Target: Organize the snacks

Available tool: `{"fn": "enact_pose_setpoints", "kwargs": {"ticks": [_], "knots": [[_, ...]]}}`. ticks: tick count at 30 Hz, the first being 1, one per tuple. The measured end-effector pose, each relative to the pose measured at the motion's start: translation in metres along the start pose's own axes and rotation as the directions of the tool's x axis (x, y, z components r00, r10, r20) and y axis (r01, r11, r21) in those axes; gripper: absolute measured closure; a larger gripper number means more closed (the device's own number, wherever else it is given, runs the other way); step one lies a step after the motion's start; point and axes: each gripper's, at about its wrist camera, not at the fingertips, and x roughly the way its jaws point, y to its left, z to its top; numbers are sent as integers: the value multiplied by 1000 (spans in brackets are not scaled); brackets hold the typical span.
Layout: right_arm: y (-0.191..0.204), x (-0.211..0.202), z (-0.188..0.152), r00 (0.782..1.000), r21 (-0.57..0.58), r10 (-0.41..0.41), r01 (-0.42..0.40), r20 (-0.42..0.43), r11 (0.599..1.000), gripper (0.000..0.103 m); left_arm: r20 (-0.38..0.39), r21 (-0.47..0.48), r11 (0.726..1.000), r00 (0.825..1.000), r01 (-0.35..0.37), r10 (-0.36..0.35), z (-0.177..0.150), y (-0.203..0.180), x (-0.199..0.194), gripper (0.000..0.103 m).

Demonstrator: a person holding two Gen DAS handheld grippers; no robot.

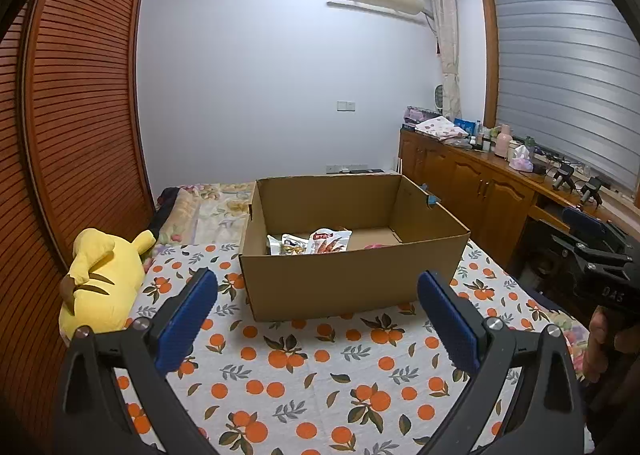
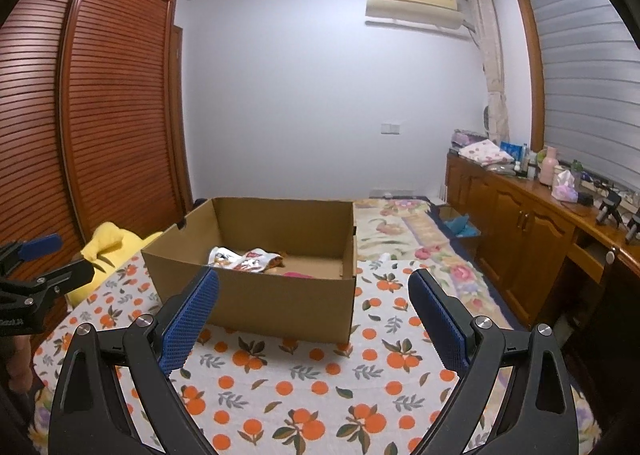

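Both grippers are released and hold nothing: the left gripper [image 1: 318, 295] and the right gripper [image 2: 313, 293] hover above the bed cover [image 1: 304, 383] with their jaws wide apart. The cardboard box [image 1: 348, 283] stands just ahead of both, a little left of the right gripper. Inside it lie several snack packets [image 1: 310, 243], and something pink [image 2: 298, 275] sits beside them. No loose snack shows on the cover near the grippers. I judge that the sorting is nearly finished or between two items. The next move probably calls for finding another packet. A yellow plush toy [image 1: 102, 279] lies left of the left gripper.
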Motion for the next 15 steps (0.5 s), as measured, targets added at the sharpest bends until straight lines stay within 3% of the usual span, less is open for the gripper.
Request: {"fn": "enact_pose_setpoints", "kwargs": {"ticks": [15], "knots": [[-1,-2,-4,1000,1,1,-1,-4,1000,6,-4,-6,1000,1000,-7,7,-4,5,2,2]]}}
